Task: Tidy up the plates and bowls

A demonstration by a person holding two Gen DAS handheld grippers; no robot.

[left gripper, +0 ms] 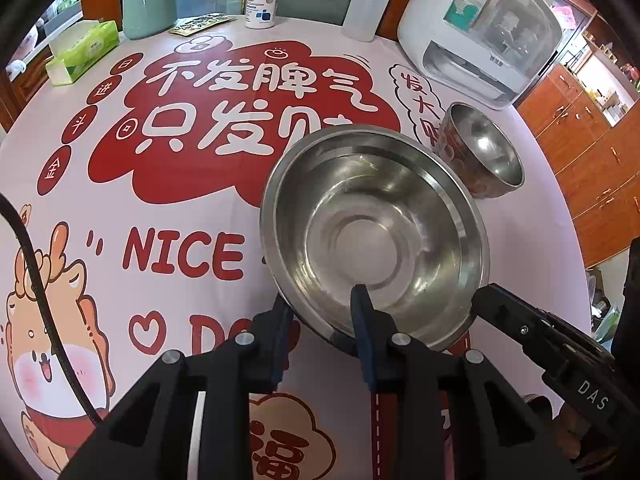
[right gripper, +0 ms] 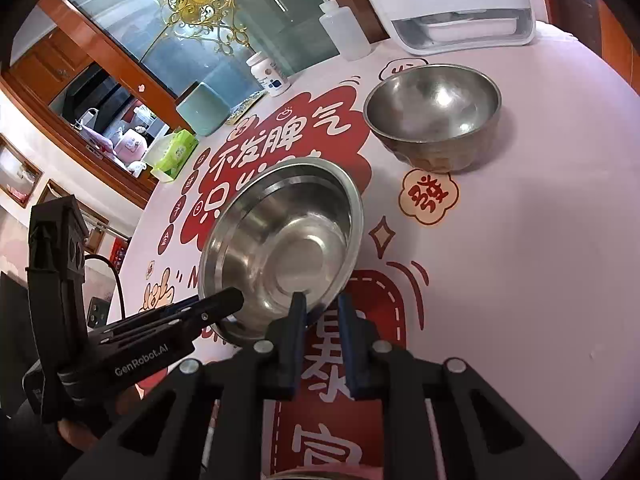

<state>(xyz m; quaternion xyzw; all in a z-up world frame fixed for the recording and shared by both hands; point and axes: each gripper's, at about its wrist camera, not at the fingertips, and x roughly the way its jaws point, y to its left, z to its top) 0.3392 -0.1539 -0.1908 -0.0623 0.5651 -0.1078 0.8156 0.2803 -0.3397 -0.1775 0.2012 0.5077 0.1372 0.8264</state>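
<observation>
Wide steel bowl [left gripper: 374,236] sits in the middle of the printed surface [left gripper: 160,208], tipped a little, near rim lifted toward the cameras. Left gripper [left gripper: 320,312] has its jaws pinching that near rim, one blue pad outside the wall, one inside. Right gripper [right gripper: 322,306] grips the same bowl further round the rim, jaws drawn in close on the thin edge; the outer pad's contact is hard to confirm.

Beyond the wide bowl, toward the white appliance [left gripper: 480,32], stands a smaller steel bowl with a red patterned outside [left gripper: 480,152], apart from the wide one, untouched. No plates in either view.

Behind the wide bowl along the far edge: squeeze bottle [left gripper: 366,8], pill bottle [left gripper: 262,2], green canister [left gripper: 149,4], tissue pack [left gripper: 84,50].

Judgement: early stage. Nothing is stacked or nested yet. The two-handed hold on the wide bowl looks like the first move; bringing the two bowls together remains
</observation>
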